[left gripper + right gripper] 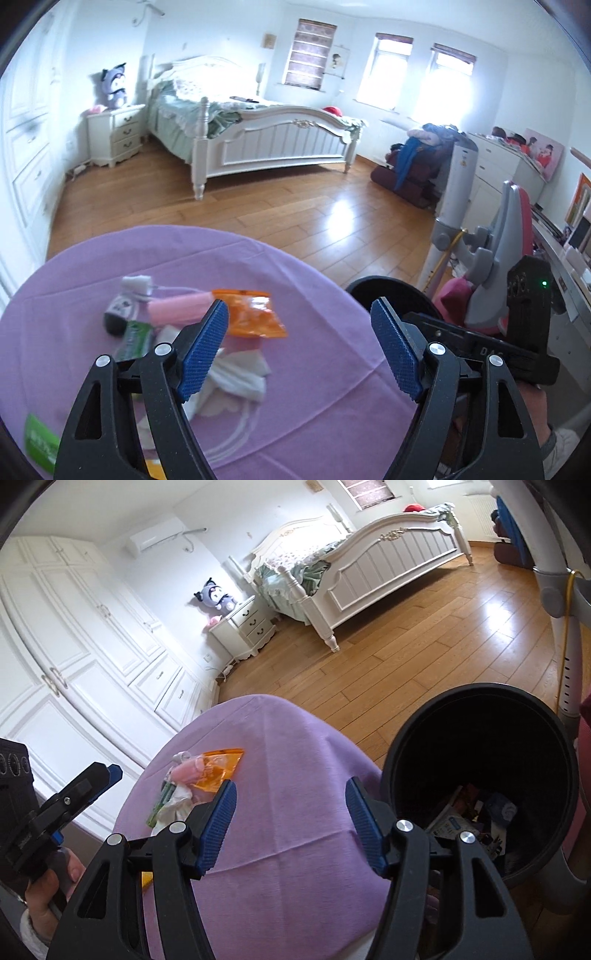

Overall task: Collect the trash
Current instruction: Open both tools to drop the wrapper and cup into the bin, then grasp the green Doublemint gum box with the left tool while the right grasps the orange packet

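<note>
A pile of trash lies on a purple-covered table (306, 369): an orange wrapper (255, 314), a pink packet (177, 308), a small dark bottle (118, 314), a green packet (135, 338) and white tissues (240, 373). My left gripper (299, 350) is open and empty above the table, just right of the pile. My right gripper (290, 823) is open and empty over the purple cloth (288, 812), between the orange wrapper (219, 770) and a black bin (480, 775) that holds some trash. The left gripper (85, 786) also shows at the left edge of the right wrist view.
The black bin (388, 299) stands at the table's right edge. A grey and pink chair (506, 258) and a desk stand to the right. A white bed (258, 140), a nightstand (116, 134) and wardrobes (74, 646) stand across a wooden floor (258, 210).
</note>
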